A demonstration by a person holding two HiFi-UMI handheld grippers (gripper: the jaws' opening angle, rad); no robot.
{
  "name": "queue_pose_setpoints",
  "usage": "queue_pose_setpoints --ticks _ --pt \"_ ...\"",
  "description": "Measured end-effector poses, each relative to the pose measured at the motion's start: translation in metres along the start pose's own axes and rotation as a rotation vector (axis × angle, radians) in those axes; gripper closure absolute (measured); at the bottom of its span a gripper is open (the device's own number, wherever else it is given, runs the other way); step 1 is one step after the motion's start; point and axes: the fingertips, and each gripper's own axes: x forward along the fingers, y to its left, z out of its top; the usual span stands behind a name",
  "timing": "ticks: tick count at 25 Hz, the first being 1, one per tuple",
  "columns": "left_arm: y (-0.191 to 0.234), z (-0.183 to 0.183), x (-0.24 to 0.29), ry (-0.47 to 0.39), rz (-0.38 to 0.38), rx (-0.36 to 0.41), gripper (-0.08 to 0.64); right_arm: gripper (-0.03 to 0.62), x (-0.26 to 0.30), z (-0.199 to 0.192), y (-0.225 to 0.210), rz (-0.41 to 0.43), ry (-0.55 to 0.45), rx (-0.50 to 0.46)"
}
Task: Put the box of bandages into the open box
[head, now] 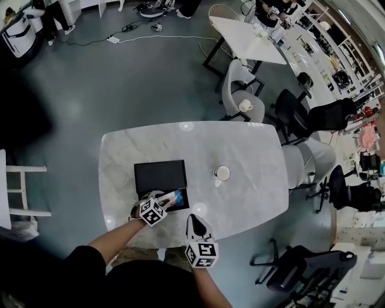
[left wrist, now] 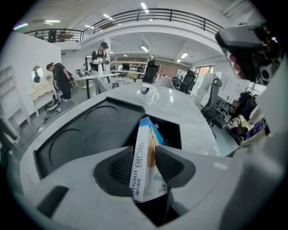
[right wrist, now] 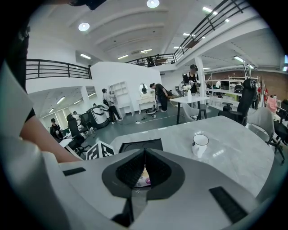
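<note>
One white marble-look oval table (head: pixel 252 180) was up front and one white rectangular table (head: pixel 246 37) stood farther back: two tables. There was one black open box (head: pixel 160 176), one white-and-blue cardboard bandage box (head: pixel 171 197) and one white ceramic mug (head: pixel 222 174). Grippers numbered two, the left gripper (head: pixel 163 200) and the right gripper (head: pixel 195 220), each with one marker cube.

Pale marble bench (head: pixel 252 156) on grey-blue floor (head: pixel 120 84); white chairs (head: pixel 240 99), black office chairs (head: pixel 325 114) around; white table (head: pixel 246 36) beyond; railed mezzanine (left wrist: pixel 148 14) above; ceiling lights (right wrist: pixel 153 3) on
</note>
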Motion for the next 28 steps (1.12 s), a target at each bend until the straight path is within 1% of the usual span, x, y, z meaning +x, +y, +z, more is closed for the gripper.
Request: queue_pose_setpoints --ticks 7,9,16,19,21,24,28 --pt "-0.005 0.006 0.011 0.009 -0.033 0.017 0.390 0.580 0.000 -0.005 -0.006 -0.011 0.011 0.008" --pt "-0.004 0.007 0.012 0.010 -0.028 0.021 0.385 0.580 -0.001 -0.005 -0.008 -0.012 0.012 0.012" --pt "-0.006 0.004 0.011 0.010 -0.016 0.014 0.332 0.580 -0.001 -0.001 -0.010 -0.005 0.007 0.007" --pt "-0.007 0.005 0.008 0.001 0.005 0.016 0.300 0.580 -0.004 -0.001 -0.010 0.001 0.002 0.001" --pt "-0.010 0.005 0.006 -0.012 0.016 0.015 0.296 0.580 -0.007 -0.002 -0.010 0.004 0.000 -0.001" --pt "-0.013 0.004 0.005 -0.019 0.008 -0.006 0.296 0.580 -0.012 -0.004 -0.010 0.005 -0.002 -0.001" --pt "-0.012 0.007 0.005 -0.044 0.021 -0.052 0.298 0.580 -0.015 -0.007 -0.015 0.010 -0.003 0.000"
